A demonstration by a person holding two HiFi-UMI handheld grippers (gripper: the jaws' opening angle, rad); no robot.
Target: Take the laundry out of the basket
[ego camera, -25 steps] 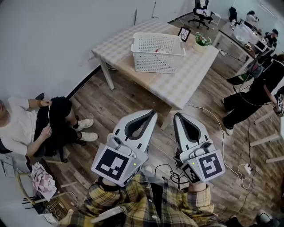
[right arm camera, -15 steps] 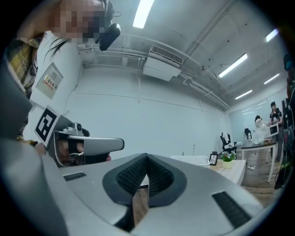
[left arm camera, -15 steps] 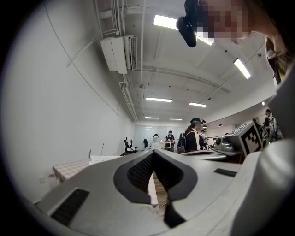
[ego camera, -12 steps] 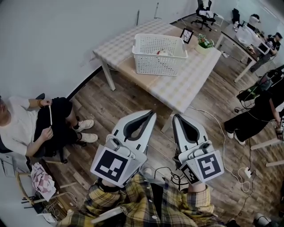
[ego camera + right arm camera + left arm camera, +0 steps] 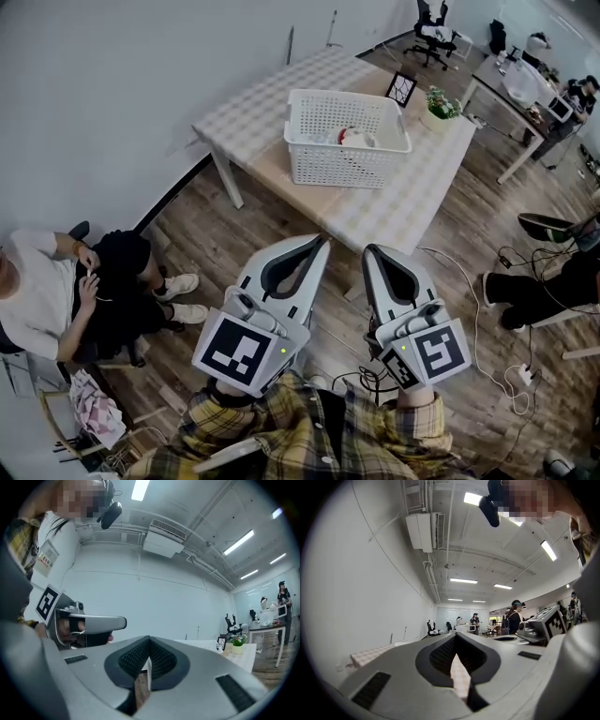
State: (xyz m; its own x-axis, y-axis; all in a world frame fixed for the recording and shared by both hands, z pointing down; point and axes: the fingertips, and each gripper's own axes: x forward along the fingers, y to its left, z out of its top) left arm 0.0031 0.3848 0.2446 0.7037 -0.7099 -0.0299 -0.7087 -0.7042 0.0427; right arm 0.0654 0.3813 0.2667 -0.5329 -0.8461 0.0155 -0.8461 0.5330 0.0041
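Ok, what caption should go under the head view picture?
Left hand-held gripper and right hand-held gripper, both shut, point toward the basket on the table.

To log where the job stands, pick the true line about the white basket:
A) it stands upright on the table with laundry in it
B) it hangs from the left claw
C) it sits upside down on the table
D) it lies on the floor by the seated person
A: the basket stands upright on the checked table, and a piece of laundry shows inside it.
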